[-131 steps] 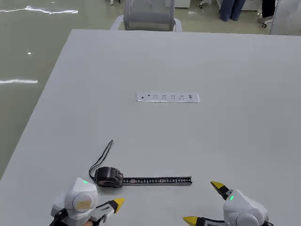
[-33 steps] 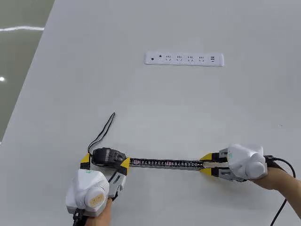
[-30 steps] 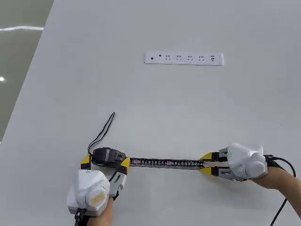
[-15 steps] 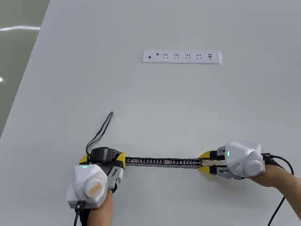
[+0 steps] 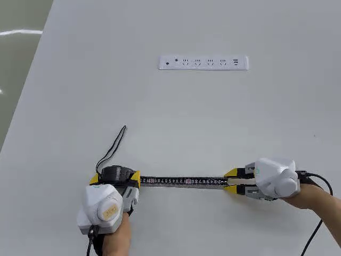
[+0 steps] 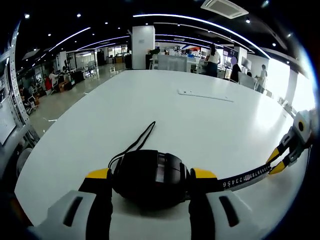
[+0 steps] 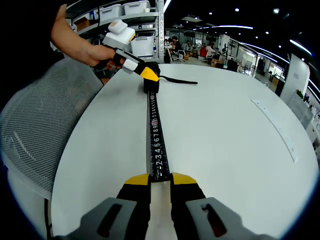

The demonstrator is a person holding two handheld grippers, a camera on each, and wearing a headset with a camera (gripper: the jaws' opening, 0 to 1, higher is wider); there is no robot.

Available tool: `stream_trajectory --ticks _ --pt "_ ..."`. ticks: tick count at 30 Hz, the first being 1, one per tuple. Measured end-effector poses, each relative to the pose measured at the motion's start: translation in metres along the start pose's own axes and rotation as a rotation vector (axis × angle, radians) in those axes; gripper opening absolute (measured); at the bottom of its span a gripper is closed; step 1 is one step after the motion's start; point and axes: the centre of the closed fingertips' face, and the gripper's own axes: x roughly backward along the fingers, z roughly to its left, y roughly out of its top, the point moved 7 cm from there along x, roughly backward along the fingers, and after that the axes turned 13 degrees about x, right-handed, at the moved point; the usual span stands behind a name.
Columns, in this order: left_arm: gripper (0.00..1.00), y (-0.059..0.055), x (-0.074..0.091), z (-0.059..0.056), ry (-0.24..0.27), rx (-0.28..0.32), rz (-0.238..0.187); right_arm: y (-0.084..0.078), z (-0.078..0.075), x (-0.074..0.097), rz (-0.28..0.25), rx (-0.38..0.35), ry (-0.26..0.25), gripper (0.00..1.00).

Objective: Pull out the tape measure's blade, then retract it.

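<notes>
black tape measure point(image 5: 118, 173) clamped in left hand-held gripper point(image 5: 115, 180), right hand-held gripper point(image 5: 232, 181) pinches blade point(image 5: 181, 181).

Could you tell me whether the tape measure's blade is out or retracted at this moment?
Out: the blade spans from the case to the right hand-held gripper.

Head view: high above the table point(image 5: 160, 133), facing steeply down, with the left gripper point(image 5: 115, 178) and right gripper point(image 5: 232, 181) low in view. Left gripper view: low, close behind the tape measure point(image 6: 150, 177), facing across the table. Right gripper view: low, facing along the blade point(image 7: 156, 135) toward the tape measure; all three share the blade.
</notes>
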Motion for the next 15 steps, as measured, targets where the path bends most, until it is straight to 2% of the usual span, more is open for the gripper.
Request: stream_trajectory --ticks 7,15 --pt "0.58 0.0012 -0.0017 0.0002 0.006 -0.005 0.024 0.0039 -0.0008 -0.004 -0.006 0.007 0.004 0.13" --pt "0.58 -0.0003 -0.0019 -0.0006 0.016 -0.014 0.015 0.0092 -0.0014 -0.0064 -0.013 0.006 0.004 0.13"
